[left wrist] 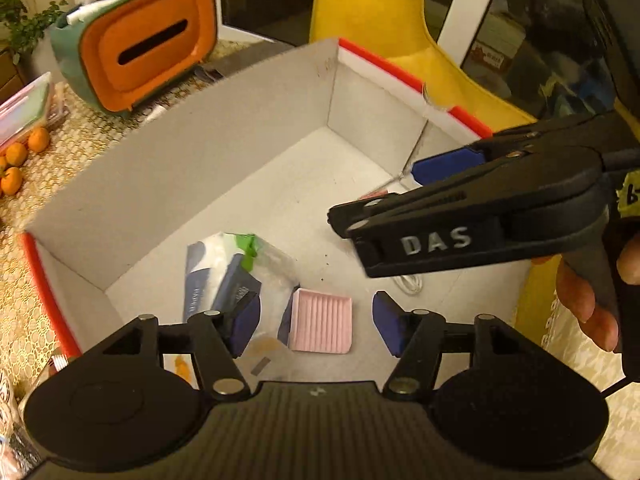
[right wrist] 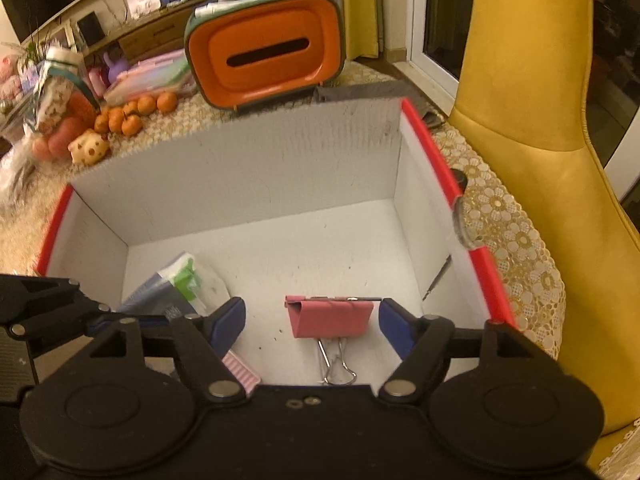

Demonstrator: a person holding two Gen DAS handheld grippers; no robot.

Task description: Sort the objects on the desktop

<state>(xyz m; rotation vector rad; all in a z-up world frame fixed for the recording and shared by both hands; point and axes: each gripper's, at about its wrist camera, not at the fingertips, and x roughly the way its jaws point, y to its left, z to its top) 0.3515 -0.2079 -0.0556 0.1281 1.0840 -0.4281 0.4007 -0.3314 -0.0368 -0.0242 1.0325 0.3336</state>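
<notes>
A white cardboard box with a red rim (left wrist: 224,148) (right wrist: 240,176) stands on the table. On its floor lie a pink ridged tray (left wrist: 322,320), a clear bag with blue and green packets (left wrist: 234,272) (right wrist: 176,288) and a white cable (left wrist: 410,283). My left gripper (left wrist: 316,326) is open above the pink tray, holding nothing. My right gripper (right wrist: 312,326) is open over the box, and a pink binder clip (right wrist: 330,318) lies on the floor between its fingers. The right gripper also shows in the left wrist view (left wrist: 400,192), coming in from the right.
An orange and green tissue box (left wrist: 140,40) (right wrist: 266,50) stands behind the box. Tangerines (left wrist: 24,156) (right wrist: 136,114), plastic cases and toys lie at the left on the lace tablecloth (right wrist: 508,236). A yellow chair (right wrist: 532,120) stands at the right.
</notes>
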